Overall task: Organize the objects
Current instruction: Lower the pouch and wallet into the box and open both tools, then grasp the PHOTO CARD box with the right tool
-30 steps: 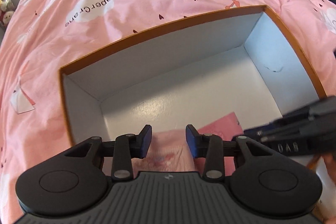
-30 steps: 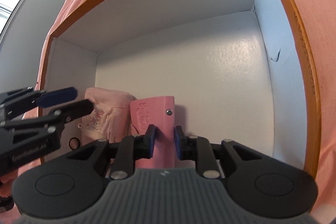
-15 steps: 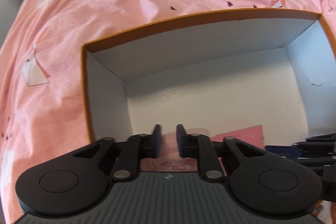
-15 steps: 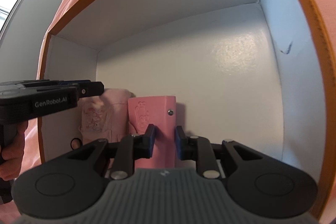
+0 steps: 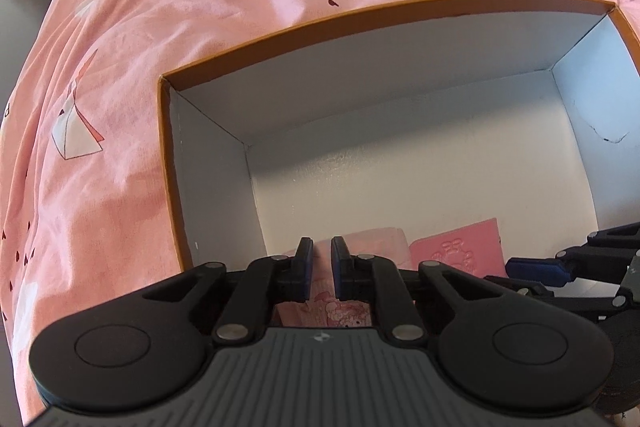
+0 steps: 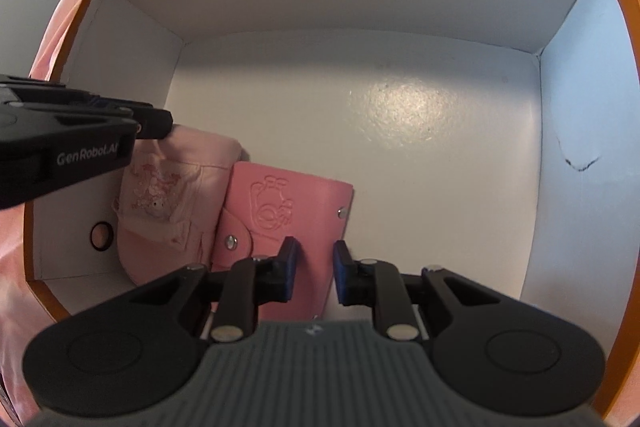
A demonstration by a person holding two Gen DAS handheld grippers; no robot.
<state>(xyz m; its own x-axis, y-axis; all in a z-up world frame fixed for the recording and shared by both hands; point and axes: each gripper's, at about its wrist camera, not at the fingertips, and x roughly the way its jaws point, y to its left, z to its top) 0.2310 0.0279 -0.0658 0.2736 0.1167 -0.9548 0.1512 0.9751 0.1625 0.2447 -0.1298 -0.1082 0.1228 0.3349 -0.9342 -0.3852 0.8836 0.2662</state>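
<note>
In the near corner of the white-lined box (image 6: pixel 400 115), the left gripper (image 5: pixel 319 263) has its fingers pressed together, pinching the top of a pale pink cloth pouch (image 6: pixel 180 195). Just beside it the right gripper (image 6: pixel 314 273) grips a pink snap wallet (image 6: pixel 288 215) standing on the box floor. Beyond the orange rim spreads a pink bedsheet (image 5: pixel 200 7).

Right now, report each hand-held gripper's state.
Left hand-held gripper: closed, apparently pinching the pale pink pouch.
Right hand-held gripper: closed on the pink wallet.
</note>
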